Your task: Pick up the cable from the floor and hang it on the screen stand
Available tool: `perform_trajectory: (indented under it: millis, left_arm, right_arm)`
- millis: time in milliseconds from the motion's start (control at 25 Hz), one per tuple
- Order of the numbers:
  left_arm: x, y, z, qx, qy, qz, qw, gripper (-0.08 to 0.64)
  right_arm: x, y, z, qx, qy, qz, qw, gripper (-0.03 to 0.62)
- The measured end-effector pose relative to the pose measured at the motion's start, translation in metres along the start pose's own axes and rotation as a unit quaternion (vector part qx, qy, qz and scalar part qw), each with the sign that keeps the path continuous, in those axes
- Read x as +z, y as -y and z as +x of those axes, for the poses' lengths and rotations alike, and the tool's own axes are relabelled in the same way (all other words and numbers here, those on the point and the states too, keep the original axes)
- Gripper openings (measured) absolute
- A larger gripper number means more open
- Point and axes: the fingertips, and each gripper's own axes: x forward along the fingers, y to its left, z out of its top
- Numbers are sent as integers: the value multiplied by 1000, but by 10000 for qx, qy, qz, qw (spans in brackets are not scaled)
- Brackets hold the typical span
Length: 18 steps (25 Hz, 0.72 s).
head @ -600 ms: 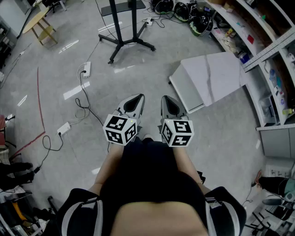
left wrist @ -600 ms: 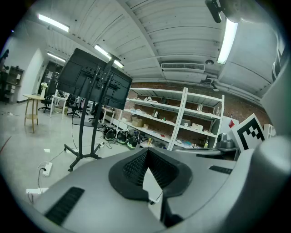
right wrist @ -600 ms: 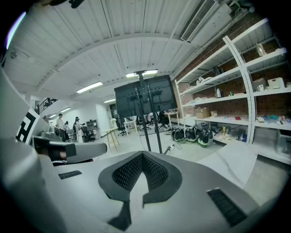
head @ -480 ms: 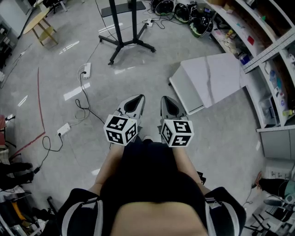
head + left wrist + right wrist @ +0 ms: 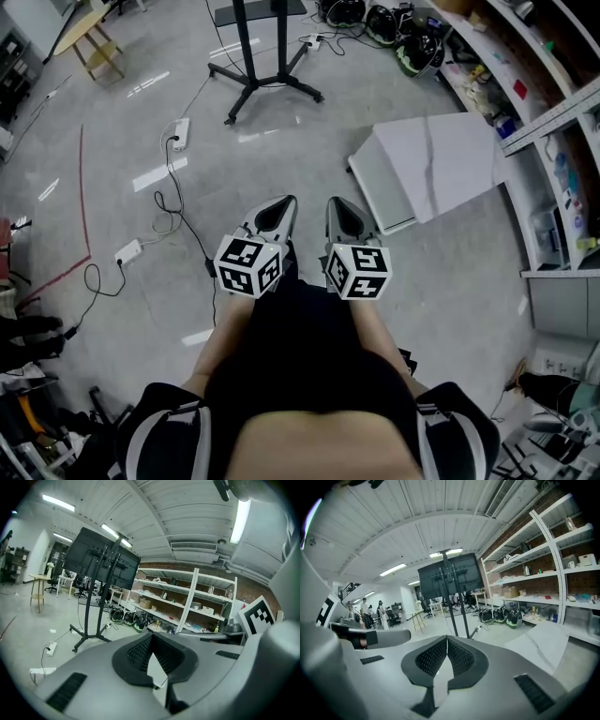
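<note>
HEAD VIEW: left gripper (image 5: 280,203) and right gripper (image 5: 336,203) side by side over the lap; cable (image 5: 169,169) (black, trailing from a power strip (image 5: 180,134)) on the floor, ahead-left, well apart from both; screen stand (image 5: 251,56) beyond | LEFT GRIPPER VIEW: jaws closed tip to tip, holding nothing | RIGHT GRIPPER VIEW: jaws pressed together, empty, facing the stand

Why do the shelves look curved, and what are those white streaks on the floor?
Right gripper view: the wide-angle lens bows the shelves and rings the picture in black. Head view: the streaks are likely overhead lamps mirrored in the glossy floor. Left gripper view: a ceiling light glares white.
</note>
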Motion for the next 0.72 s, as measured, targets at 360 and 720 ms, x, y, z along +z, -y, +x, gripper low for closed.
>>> perform_trajectory:
  millis: [360,720]
  left_arm:
    - [0,-11,34,-105,-108,6,9999,0]
    - [15,-57,100,-53,-366,180,9992,0]
  right_arm:
    - [4,22,31,-18,-32,166,9999,25]
    - [22,56,98,-180,-255,225,9993,25]
